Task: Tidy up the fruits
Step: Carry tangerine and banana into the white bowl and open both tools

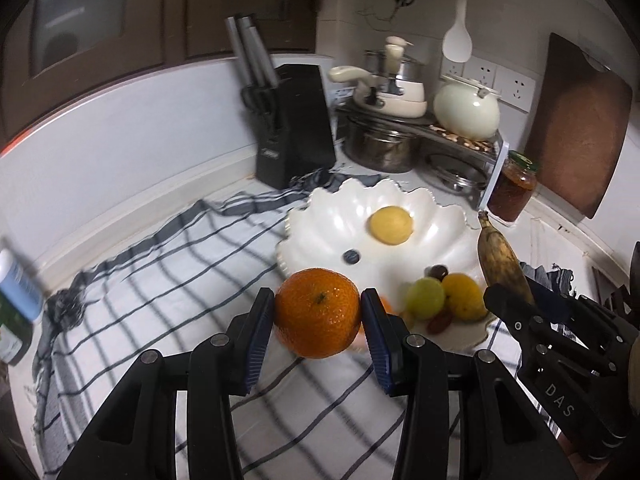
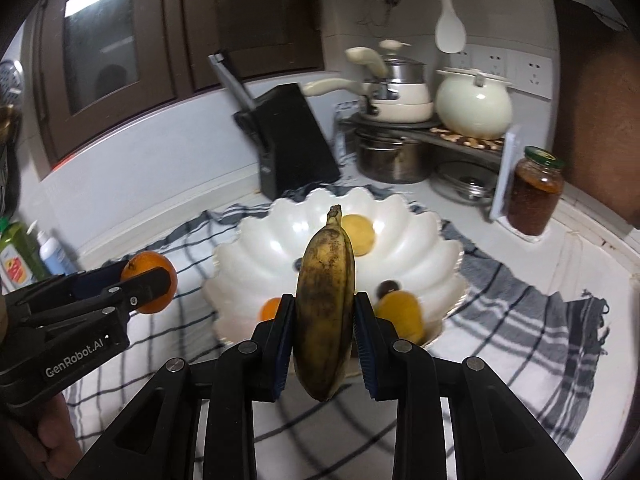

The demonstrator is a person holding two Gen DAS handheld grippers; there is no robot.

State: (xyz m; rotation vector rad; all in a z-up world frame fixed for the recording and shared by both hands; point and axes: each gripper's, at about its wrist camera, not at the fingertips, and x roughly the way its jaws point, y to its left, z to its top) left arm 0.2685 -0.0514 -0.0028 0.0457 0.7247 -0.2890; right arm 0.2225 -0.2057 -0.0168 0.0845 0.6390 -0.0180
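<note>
My left gripper (image 1: 318, 312) is shut on an orange (image 1: 318, 313) and holds it above the striped cloth, just short of the white scalloped bowl (image 1: 440, 216). My right gripper (image 2: 324, 320) is shut on a brown-spotted banana (image 2: 325, 300), held upright over the near rim of the bowl (image 2: 432, 240). In the bowl lie a yellow lemon (image 1: 391, 225), a green fruit (image 1: 425, 298), a yellow-orange fruit (image 1: 464, 296), a blueberry (image 1: 351, 256) and small dark fruits. The right gripper (image 1: 516, 304) with the banana (image 1: 502, 258) shows at the right of the left wrist view; the left gripper (image 2: 140, 284) with the orange (image 2: 154, 286) shows at the left of the right wrist view.
A striped cloth (image 1: 160, 280) covers the counter. Behind the bowl stand a black knife block (image 1: 296, 128), a rack with pots and a cream kettle (image 1: 466, 110), and a jar of preserve (image 1: 512, 192). A cutting board (image 1: 576, 120) leans at the right. Bottles (image 2: 24, 256) stand at the left.
</note>
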